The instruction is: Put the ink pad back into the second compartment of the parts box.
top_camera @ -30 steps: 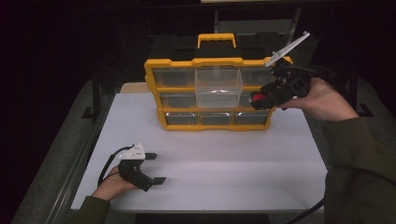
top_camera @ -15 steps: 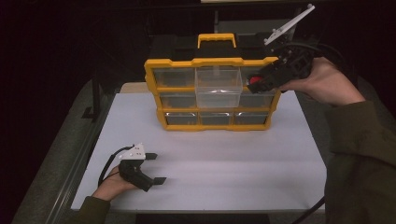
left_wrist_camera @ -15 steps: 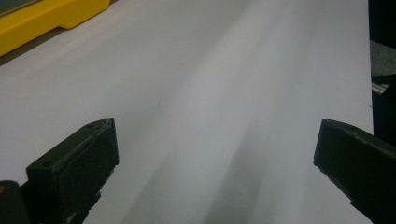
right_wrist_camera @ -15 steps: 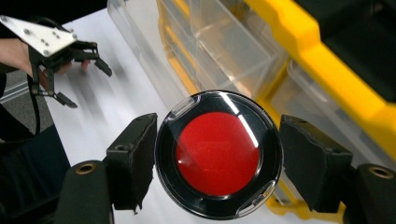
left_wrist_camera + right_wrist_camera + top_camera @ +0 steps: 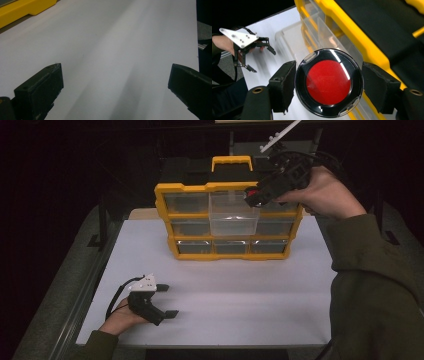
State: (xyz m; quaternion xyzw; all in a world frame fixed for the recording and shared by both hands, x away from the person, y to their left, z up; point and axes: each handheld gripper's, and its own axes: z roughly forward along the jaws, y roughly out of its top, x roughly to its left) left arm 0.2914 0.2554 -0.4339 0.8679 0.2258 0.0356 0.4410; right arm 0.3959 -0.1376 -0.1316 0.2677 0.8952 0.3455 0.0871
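Two grippers are at work, and going from the left of the high view, the left gripper (image 5: 167, 300) rests low on the white table (image 5: 250, 295) near its front left corner, well apart from everything else; its own view shows the jaws spread wide over bare surface with nothing between them. Further right stands the yellow organiser (image 5: 230, 220), a case of clear drawers with a carry handle on top, and its middle drawer (image 5: 232, 215) is pulled forward out of the frame. At the right, the right gripper (image 5: 252, 197) is held up at the organiser's top right, just beside that open drawer, and it is clamped on the round compact (image 5: 329, 82), a glossy black disc with a red centre under a clear lid. Both pads press on the disc's rim, which looks the sensible hold, since the rim is the only narrow span. I judge the thing light and rigid, but its polished, curved edge looks slippery, so it could twist or slide out if the squeeze eases. What the drawers contain is hard to make out through the plastic, and the compact's underside and any hinge or clasp are hidden
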